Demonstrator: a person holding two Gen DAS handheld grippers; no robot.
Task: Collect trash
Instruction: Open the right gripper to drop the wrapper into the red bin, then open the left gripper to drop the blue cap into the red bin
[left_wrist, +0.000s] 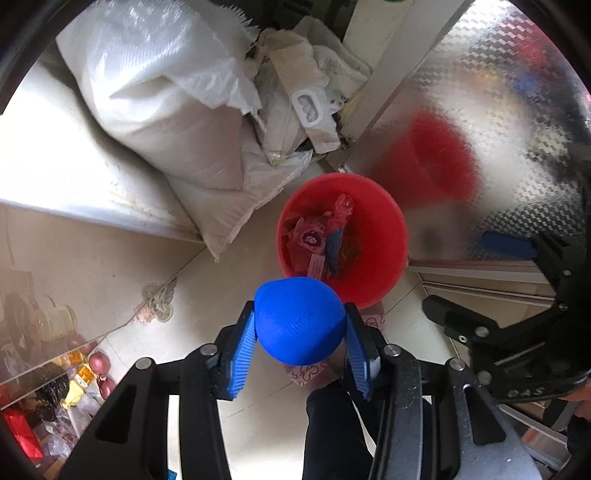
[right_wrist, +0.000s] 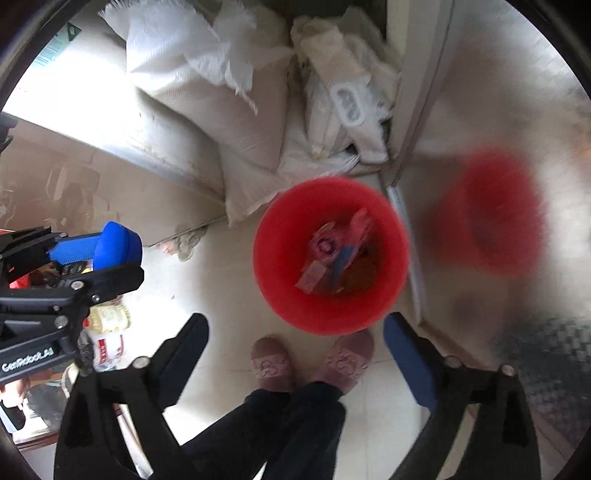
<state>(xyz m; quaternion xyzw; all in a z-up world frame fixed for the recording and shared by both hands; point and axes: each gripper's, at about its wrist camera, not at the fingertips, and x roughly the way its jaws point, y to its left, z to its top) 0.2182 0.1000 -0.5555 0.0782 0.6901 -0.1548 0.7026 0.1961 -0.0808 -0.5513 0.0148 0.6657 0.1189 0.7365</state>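
Observation:
A red bin (left_wrist: 373, 284) stands on the tiled floor, with pink and red wrappers (left_wrist: 325, 236) lying in it. My left gripper (left_wrist: 301, 310) points straight down just in front of the bin, its ribbed blue pads shut on a smooth blue rounded object (left_wrist: 295, 328). In the right wrist view the same bin (right_wrist: 280, 258) is directly below and the wrappers (right_wrist: 332, 258) are blurred. My right gripper (right_wrist: 295, 321) hangs over the bin's near rim, its jaws wide open with nothing between them. The left gripper (right_wrist: 92, 258) with the blue object (right_wrist: 116, 243) shows at that view's left edge.
White woven sacks (left_wrist: 159, 110) and crumpled packaging (left_wrist: 295, 92) are piled behind the bin. A patterned metal panel (left_wrist: 498, 92) on the right reflects the bin. A person's slippers (right_wrist: 271, 363) and dark trouser legs stand close in front. Packaged goods (left_wrist: 77, 380) lie low at left.

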